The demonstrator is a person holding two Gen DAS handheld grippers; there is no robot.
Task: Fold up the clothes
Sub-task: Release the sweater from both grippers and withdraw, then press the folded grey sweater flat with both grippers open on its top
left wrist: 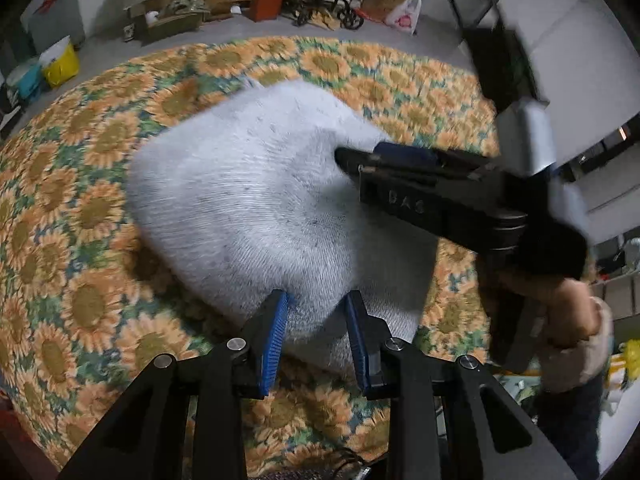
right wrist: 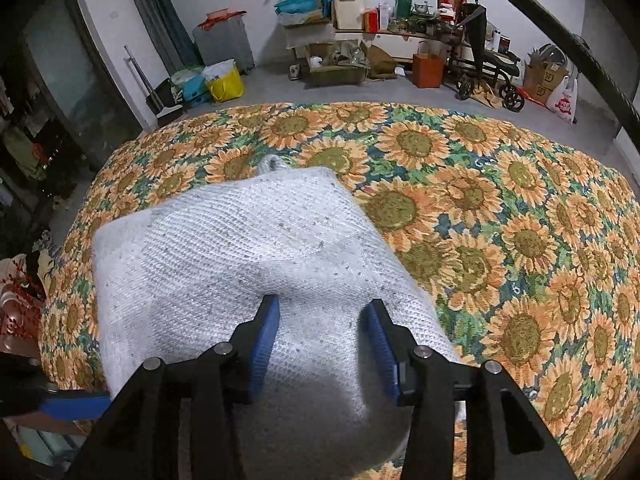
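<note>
A folded light grey knit garment (left wrist: 248,200) lies on a table covered with a sunflower cloth (left wrist: 80,240). It also shows in the right wrist view (right wrist: 240,252). My left gripper (left wrist: 316,300) is open, its blue pads on either side of the garment's near edge. My right gripper (right wrist: 322,308) is open over the garment's near part, with fabric between the jaws. The right gripper also shows in the left wrist view (left wrist: 360,158), reaching onto the garment from the right, held by a hand (left wrist: 568,320). A blue pad of the left gripper (right wrist: 76,406) shows at the lower left.
The sunflower cloth (right wrist: 500,220) spreads wide to the right of the garment. Beyond the table's far edge are boxes, a yellow bag (right wrist: 225,82), an orange bag (right wrist: 428,70) and a wheeled cart (right wrist: 480,64) on the floor.
</note>
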